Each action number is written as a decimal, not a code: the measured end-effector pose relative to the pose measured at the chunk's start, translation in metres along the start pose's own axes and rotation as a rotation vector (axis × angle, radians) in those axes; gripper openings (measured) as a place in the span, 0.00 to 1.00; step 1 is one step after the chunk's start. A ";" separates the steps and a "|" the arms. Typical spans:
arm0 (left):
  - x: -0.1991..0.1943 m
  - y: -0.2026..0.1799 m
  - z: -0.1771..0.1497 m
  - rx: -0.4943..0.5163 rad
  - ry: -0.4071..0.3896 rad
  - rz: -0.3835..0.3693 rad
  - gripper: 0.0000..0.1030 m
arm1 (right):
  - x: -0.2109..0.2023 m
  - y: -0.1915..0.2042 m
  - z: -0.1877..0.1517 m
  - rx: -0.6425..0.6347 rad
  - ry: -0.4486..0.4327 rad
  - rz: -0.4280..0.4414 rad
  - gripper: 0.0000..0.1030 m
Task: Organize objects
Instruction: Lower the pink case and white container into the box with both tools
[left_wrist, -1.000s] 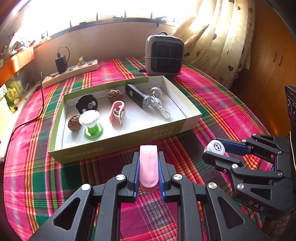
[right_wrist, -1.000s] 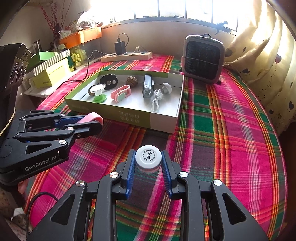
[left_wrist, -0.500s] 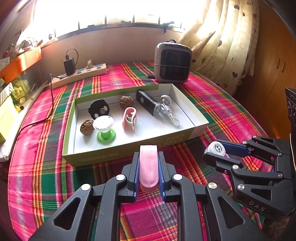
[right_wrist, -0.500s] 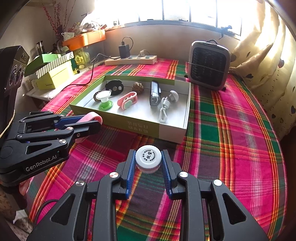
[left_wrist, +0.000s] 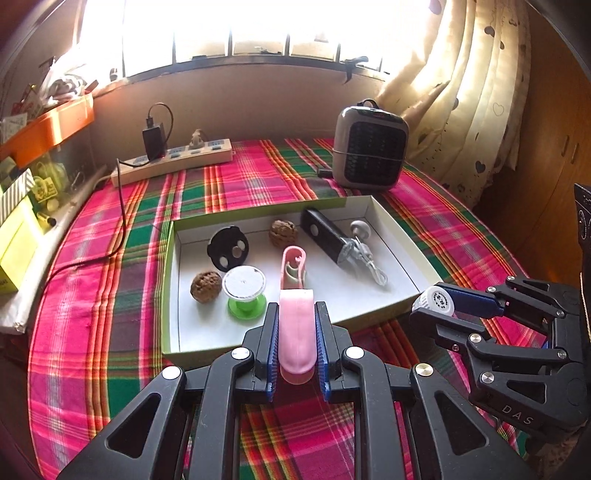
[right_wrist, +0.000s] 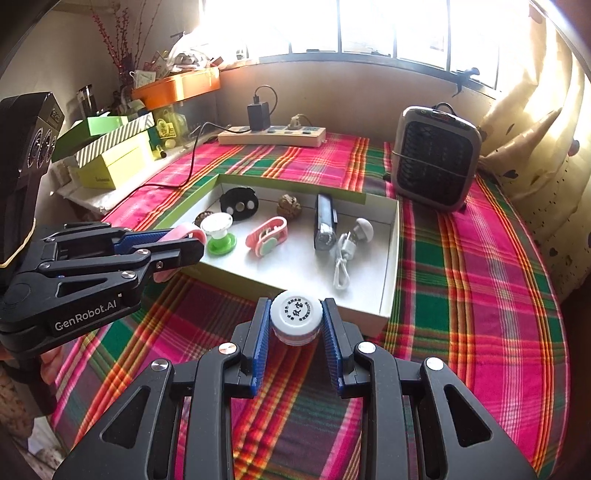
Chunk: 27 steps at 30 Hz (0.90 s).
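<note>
Pink clip (left_wrist: 296, 338) — far end hidden by left tongs (left_wrist: 296, 347).

Heater (left_wrist: 370, 147) behind box (left_wrist: 168, 280); power strip (left_wrist: 173, 162) to its left

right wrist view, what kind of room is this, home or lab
Most likely a lived-in home room: a plaid tablecloth, heart-print curtains at a sunny window, a small space heater, and cluttered boxes along the sill.

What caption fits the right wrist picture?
Right tool grips a white-capped bottle before the box.
</note>
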<state>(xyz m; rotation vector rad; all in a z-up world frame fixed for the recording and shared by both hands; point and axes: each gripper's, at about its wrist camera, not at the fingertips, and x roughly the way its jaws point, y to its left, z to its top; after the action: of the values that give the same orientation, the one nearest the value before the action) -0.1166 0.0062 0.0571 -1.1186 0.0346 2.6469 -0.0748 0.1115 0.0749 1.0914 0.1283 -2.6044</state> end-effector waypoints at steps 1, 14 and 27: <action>0.002 0.002 0.002 -0.003 0.001 -0.003 0.15 | 0.001 0.000 0.003 0.001 0.000 0.003 0.28; 0.027 0.018 0.027 -0.012 0.024 -0.015 0.15 | 0.031 -0.003 0.028 0.016 0.028 0.036 0.28; 0.066 0.026 0.046 -0.016 0.068 -0.025 0.15 | 0.064 -0.007 0.041 0.032 0.076 0.060 0.28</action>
<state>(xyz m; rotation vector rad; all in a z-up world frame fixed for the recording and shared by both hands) -0.1993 0.0027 0.0408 -1.2053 0.0126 2.5912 -0.1472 0.0939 0.0583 1.1880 0.0696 -2.5209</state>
